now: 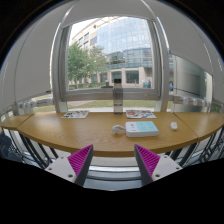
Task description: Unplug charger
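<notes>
My gripper (113, 150) is open and empty, with its magenta pads (80, 160) spread apart, held back from the near edge of a long wooden table (60, 132). A small white object (118, 129), possibly the charger, lies on the table beyond the fingers, well out of reach. Just behind it stands a tall narrow upright object (118, 99), possibly a socket tower. I cannot make out a cable or a plug.
A teal-covered book (142, 127) lies right of the white object. Papers (76, 114) lie at the far left and more papers (140, 113) at the far right. A small white item (174, 125) sits at the right. Chairs (30, 150) stand along the near side. A large window (115, 55) is behind.
</notes>
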